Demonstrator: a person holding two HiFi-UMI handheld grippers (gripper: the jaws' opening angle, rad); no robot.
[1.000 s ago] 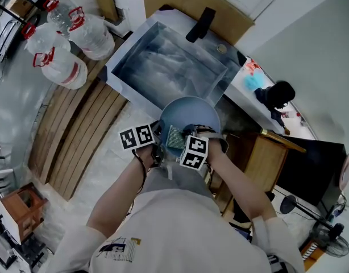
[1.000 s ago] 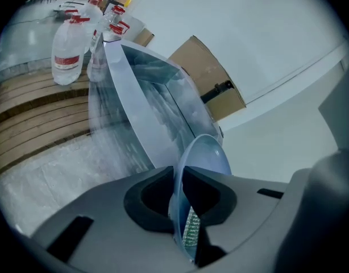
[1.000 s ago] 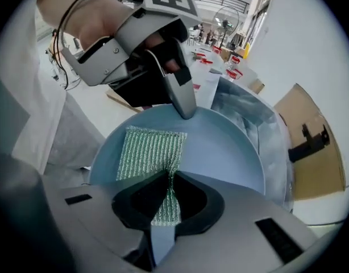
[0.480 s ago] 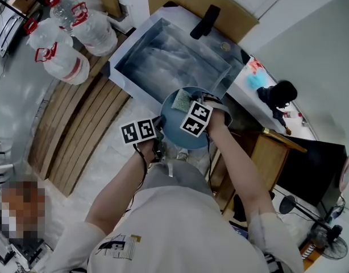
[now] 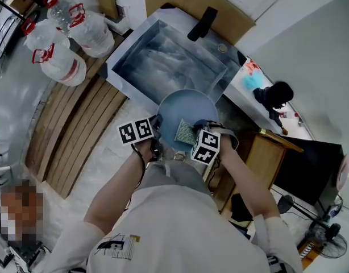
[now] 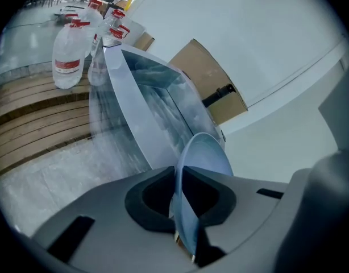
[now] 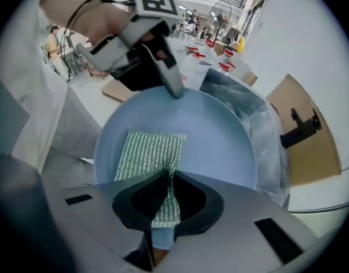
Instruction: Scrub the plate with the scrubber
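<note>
A round pale-blue plate [image 5: 188, 108] is held tilted above the near edge of the sink. My left gripper [image 5: 156, 136] is shut on its left rim; in the left gripper view the plate [image 6: 206, 152] runs edge-on between the jaws of that gripper [image 6: 183, 193]. My right gripper [image 5: 196, 136] is shut on a green mesh scrubber [image 5: 184, 132], which lies flat against the plate's face near its lower edge. In the right gripper view the scrubber [image 7: 149, 152] spreads from the gripper [image 7: 166, 195] over the plate [image 7: 220, 132], and the left gripper [image 7: 173, 89] bites the far rim.
A steel sink [image 5: 143, 50] lies just beyond the plate, with a black tap [image 5: 200, 23] behind it. Several water bottles [image 5: 63, 36] stand at the left on wooden slats [image 5: 78, 124]. A wooden cabinet [image 5: 260, 158] is at the right.
My right gripper and the scrubber swept up to the plate's far rim, then came back down to its near part. The left gripper kept its hold on the plate.
</note>
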